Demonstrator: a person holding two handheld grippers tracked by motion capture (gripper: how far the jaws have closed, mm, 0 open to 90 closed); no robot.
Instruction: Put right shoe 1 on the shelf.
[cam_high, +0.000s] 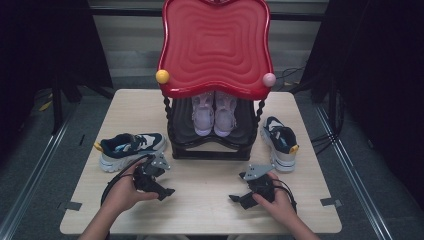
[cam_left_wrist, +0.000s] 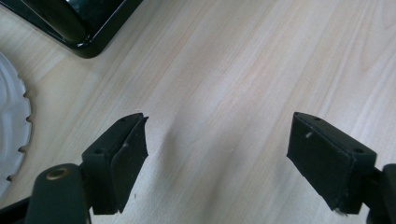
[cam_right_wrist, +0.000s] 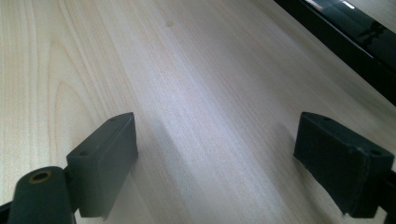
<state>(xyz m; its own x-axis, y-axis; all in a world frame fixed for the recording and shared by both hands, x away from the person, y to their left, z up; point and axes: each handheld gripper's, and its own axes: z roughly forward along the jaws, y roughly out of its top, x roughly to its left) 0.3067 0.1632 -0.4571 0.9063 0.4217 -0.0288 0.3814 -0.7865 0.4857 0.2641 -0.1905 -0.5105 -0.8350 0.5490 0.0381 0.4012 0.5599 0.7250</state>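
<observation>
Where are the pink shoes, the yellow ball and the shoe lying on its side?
pink shoes (cam_high: 214, 115): high view, toe of the left one.
yellow ball (cam_high: 162, 76): high view, its middle.
shoe on its side (cam_high: 131, 147): high view, its dark upper.

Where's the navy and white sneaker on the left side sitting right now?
In the high view the left sneaker lies on its side on the table, left of the black rack base, just beyond the open left gripper.

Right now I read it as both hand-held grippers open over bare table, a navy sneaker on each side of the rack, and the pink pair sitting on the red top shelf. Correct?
Not quite. The pink pair sits on the black lower shelf, under the red top shelf, as the high view shows. The rest stands: left hand-held gripper and right hand-held gripper open over the table, with one navy sneaker left of the rack and the other sneaker right.
</observation>
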